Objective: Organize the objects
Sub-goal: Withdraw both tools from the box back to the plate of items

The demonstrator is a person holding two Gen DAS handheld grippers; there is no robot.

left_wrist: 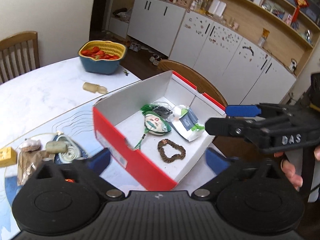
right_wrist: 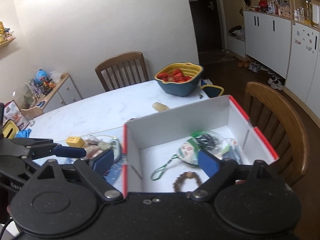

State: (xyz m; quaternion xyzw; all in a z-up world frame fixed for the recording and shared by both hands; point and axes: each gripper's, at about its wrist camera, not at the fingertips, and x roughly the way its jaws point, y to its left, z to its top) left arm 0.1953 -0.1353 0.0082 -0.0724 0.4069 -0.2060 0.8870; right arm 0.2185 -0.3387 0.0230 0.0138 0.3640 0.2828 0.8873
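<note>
A red box with a white inside (left_wrist: 112, 129) (right_wrist: 260, 136) stands on the table. It holds a green-edged painted pouch with a cord (left_wrist: 157, 124) (right_wrist: 187, 153), a brown scrunchie (left_wrist: 171, 153) (right_wrist: 187, 178), a white tissue pack (left_wrist: 188, 123) and a clear bag of dark bits (left_wrist: 163, 110) (right_wrist: 208, 139). My left gripper (left_wrist: 158, 160) is open and empty, held above the box's near wall. My right gripper (right_wrist: 156, 161) is open and empty above the box; it also shows in the left wrist view (left_wrist: 226, 118).
Loose items lie left of the box: a yellow block (left_wrist: 7, 156) (right_wrist: 74, 142), a greenish roll (left_wrist: 56, 147), brown sticks (left_wrist: 26, 166). A strawberry basket (left_wrist: 102, 59) (right_wrist: 179, 81) and a pale bottle (left_wrist: 94, 88) (right_wrist: 160, 107) sit farther back. Wooden chairs (right_wrist: 280, 128) surround the table.
</note>
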